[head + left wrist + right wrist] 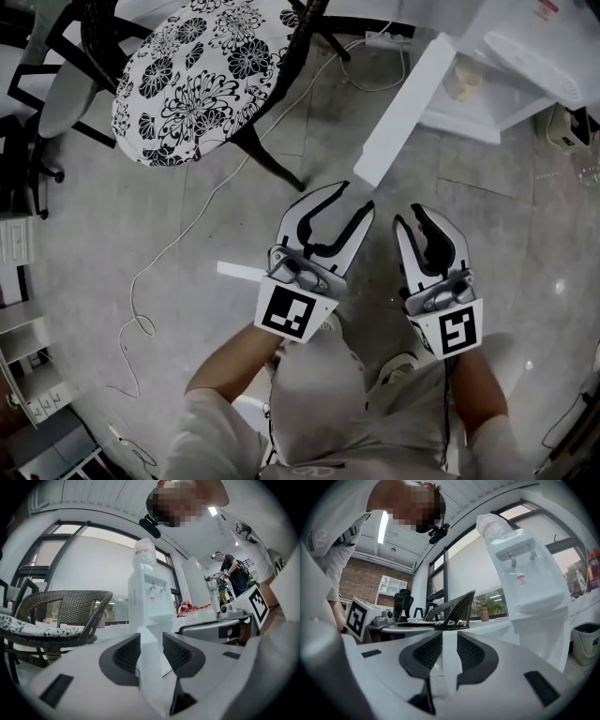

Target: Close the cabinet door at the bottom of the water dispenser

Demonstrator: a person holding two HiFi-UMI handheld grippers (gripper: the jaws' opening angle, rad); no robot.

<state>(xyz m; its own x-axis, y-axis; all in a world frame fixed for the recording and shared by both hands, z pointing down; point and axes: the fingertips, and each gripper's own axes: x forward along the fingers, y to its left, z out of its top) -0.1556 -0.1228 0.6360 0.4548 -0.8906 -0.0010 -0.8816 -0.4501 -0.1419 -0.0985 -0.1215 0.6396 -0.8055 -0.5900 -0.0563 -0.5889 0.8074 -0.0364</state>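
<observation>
The white water dispenser (525, 47) stands at the top right of the head view. Its bottom cabinet door (403, 108) is swung wide open and juts out over the floor toward me. My left gripper (354, 199) is open, its tips just short of the door's free end. My right gripper (411, 217) hangs beside it, to the right of that end, also open with a narrower gap. In the left gripper view the dispenser (150, 597) rises ahead, and the door's white edge (152, 677) shows through the left gripper's (151, 641) gap. In the right gripper view the right gripper (449, 641) frames the same edge (449, 667), the dispenser (525, 573) at right. Nothing is gripped.
A wicker chair with a black-and-white floral cushion (197, 75) stands at the upper left, its leg close to the door's end. A white cable (159, 272) runs over the grey floor to a power strip (380, 39). A waste bin (586, 641) stands beside the dispenser. A person (229, 569) works far behind.
</observation>
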